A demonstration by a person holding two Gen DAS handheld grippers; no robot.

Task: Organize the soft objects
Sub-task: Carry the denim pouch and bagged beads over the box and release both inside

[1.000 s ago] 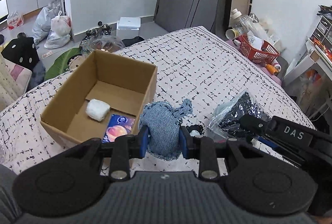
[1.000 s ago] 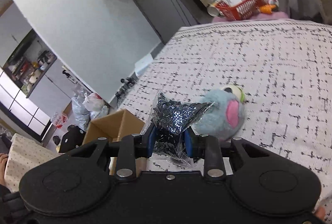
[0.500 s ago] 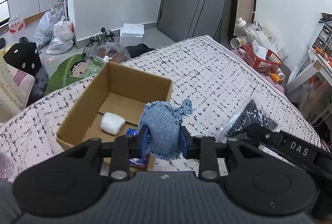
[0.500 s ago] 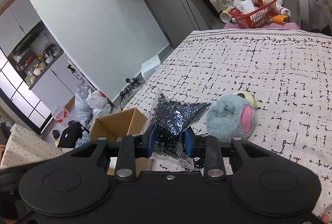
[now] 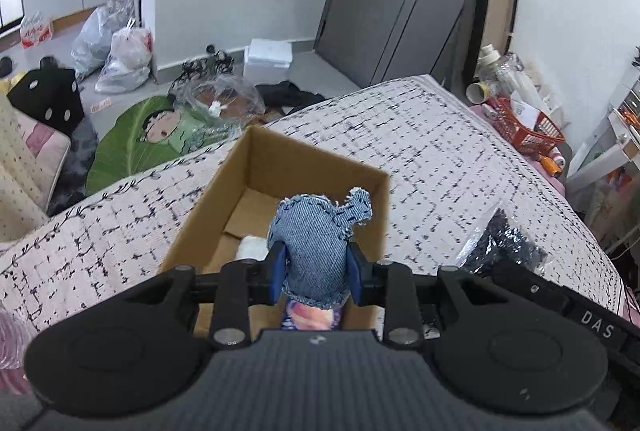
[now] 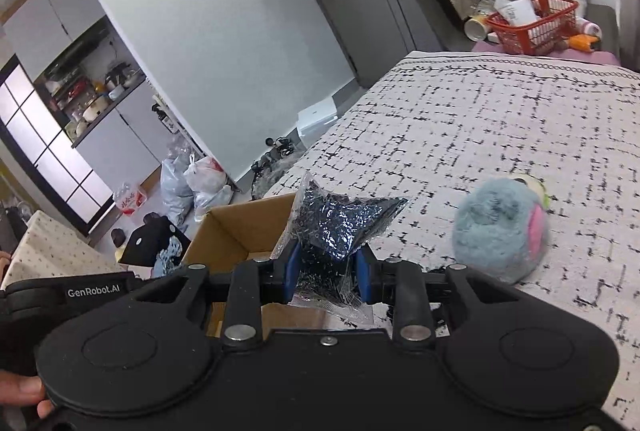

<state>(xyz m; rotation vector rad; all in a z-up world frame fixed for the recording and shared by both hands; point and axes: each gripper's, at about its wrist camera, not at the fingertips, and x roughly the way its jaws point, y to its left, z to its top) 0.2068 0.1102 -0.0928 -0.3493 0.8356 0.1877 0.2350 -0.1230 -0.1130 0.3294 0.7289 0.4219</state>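
The denim toy (image 5: 316, 243), clamped by the left gripper (image 5: 316, 277), is held directly above the cardboard box (image 5: 280, 171); the glitter bag (image 6: 336, 231), clamped by the right gripper (image 6: 329, 277), is held beside its rim.

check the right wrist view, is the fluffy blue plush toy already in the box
No, the fluffy blue plush toy lies on the bedspread, outside the cardboard box.

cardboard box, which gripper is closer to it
Left. The left gripper, shut on a denim toy, hangs right over the box. The right gripper, shut on a glitter bag, sits beside the box, over the bed.
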